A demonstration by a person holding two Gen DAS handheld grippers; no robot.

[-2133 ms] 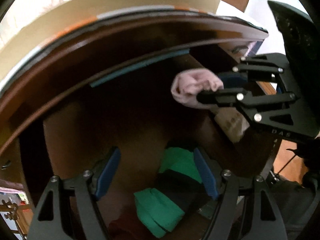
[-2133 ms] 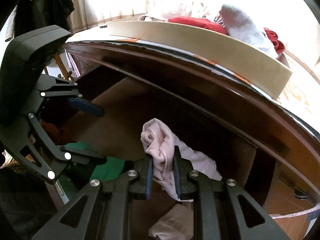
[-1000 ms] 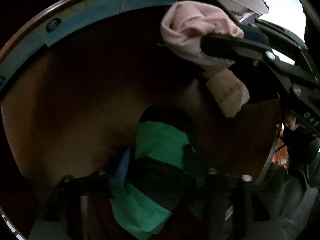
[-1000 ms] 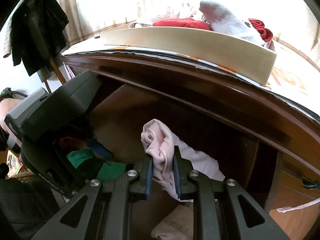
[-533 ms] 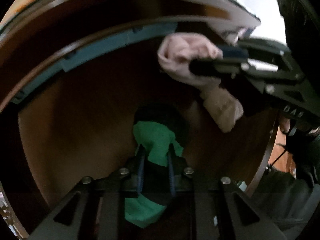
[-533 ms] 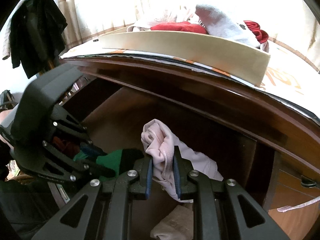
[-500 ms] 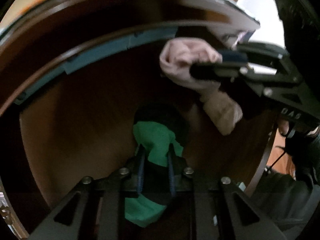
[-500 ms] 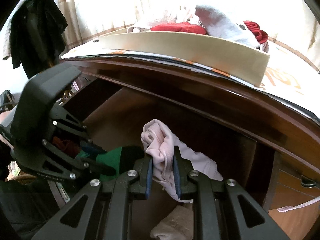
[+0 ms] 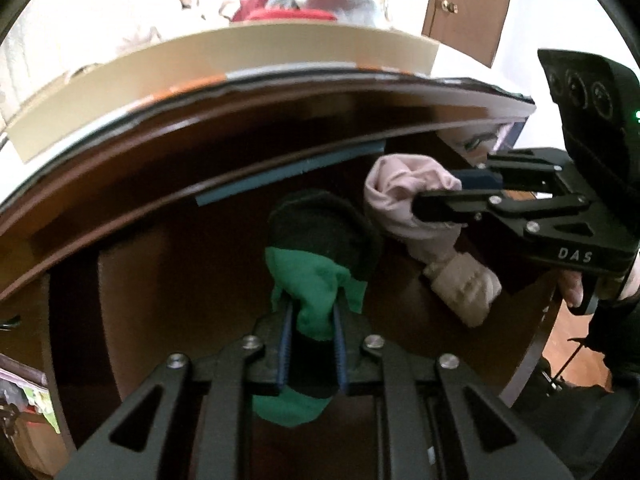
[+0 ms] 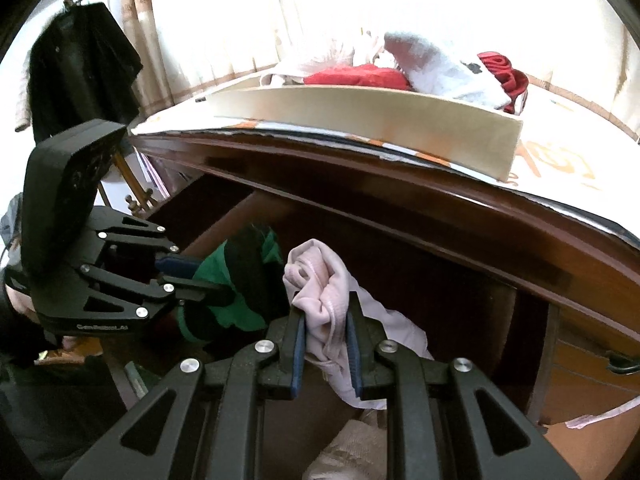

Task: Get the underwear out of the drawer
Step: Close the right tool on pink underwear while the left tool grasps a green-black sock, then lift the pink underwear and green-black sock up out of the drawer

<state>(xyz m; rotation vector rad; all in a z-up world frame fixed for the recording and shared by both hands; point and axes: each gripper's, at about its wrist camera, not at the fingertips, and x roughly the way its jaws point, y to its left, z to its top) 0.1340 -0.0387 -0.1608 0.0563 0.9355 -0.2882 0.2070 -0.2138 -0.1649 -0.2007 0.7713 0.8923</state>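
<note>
My left gripper [image 9: 311, 312] is shut on green-and-black underwear [image 9: 320, 268], which hangs lifted above the floor of the open wooden drawer [image 9: 160, 292]. The same garment [image 10: 236, 280] shows in the right wrist view, pinched by the left gripper [image 10: 208, 280]. My right gripper [image 10: 326, 312] is shut on pale pink underwear [image 10: 320, 280], held up over the drawer [image 10: 440, 296]. From the left wrist view that pink piece [image 9: 400, 196] sits at the right gripper [image 9: 444, 192], right of the green one. A beige garment [image 9: 464, 284] lies in the drawer below.
A cream box [image 10: 360, 120] holding red and white clothes stands on the dresser top [image 10: 560, 232]. A dark jacket [image 10: 80, 68] hangs at the left. A brown door [image 9: 468, 4] stands at the back right. A person's hand [image 9: 572, 288] holds the right gripper.
The left gripper closed on the green-and-black underwear and lifted it out of the dark drawer bottom, tilting up so the dresser top shows. The right gripper kept still with the pink piece.
</note>
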